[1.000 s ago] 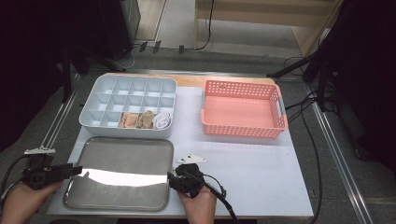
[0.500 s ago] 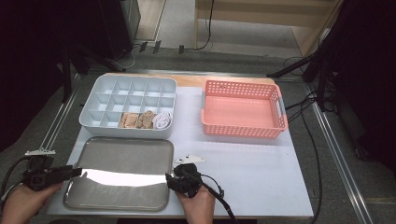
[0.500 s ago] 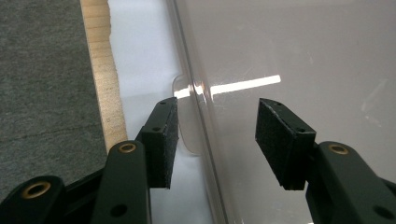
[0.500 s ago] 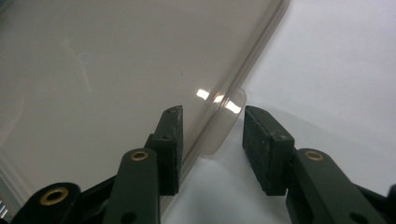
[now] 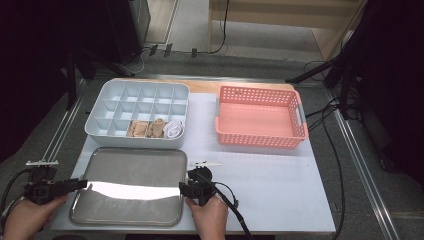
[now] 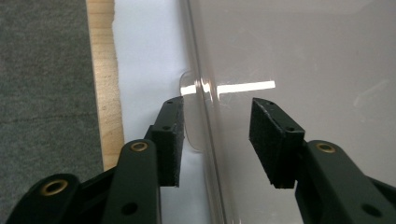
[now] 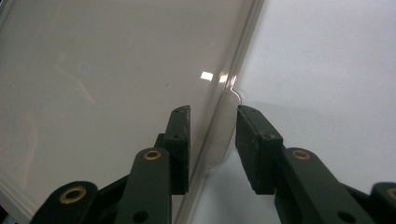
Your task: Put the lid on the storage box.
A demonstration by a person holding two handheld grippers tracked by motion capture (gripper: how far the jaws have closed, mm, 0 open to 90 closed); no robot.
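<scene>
The shiny metal tray (image 5: 131,170) lies flat on the white table (image 5: 270,180), at about 7 o'clock, just under the blue box (image 5: 137,114). The left gripper (image 6: 215,126) has its jaws apart around the tray's left handle, and they have just been closing. The right gripper (image 7: 212,128) straddles the right handle; its jaws have been closing too, and maybe just touch it.

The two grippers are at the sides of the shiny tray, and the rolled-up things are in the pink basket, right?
Not quite. The rolled-up things lie in the front row of the pale blue divider box; the pink basket holds nothing, as the high view shows. The left gripper and right gripper do flank the tray.
</scene>
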